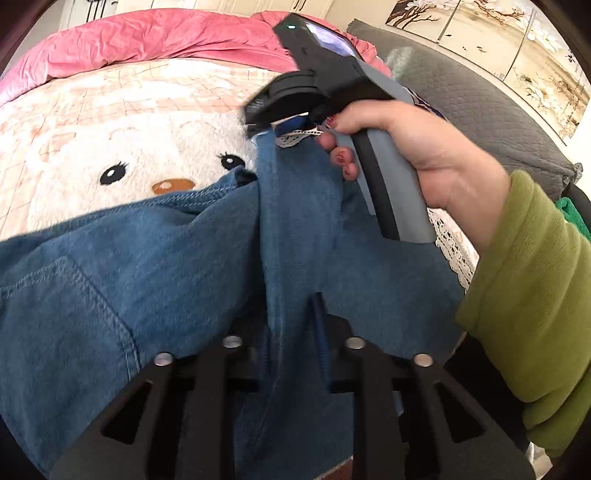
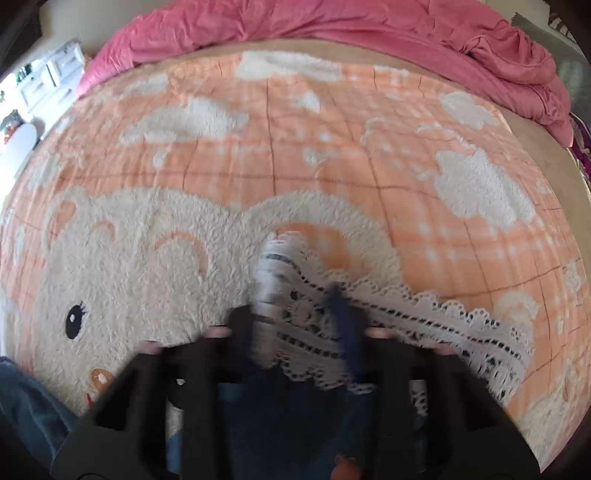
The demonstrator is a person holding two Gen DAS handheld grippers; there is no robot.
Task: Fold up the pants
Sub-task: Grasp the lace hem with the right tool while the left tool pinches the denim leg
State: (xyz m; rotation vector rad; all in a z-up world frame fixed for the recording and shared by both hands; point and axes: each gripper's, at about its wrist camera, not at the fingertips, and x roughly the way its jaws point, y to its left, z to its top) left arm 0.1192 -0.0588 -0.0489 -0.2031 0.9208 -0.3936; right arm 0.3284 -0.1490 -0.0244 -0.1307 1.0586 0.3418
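Across the peach fleece bear blanket (image 2: 332, 155), both grippers' fingers pinch shut on the lace-trimmed blue denim pants (image 1: 110, 295), left gripper (image 1: 291, 354) near, right gripper (image 1: 258, 127) far, likely to fold them.

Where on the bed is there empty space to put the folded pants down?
Free: the peach blanket between the pink duvet and the lace trim. Crowded: near the bear's face, where the pants and both grippers sit.
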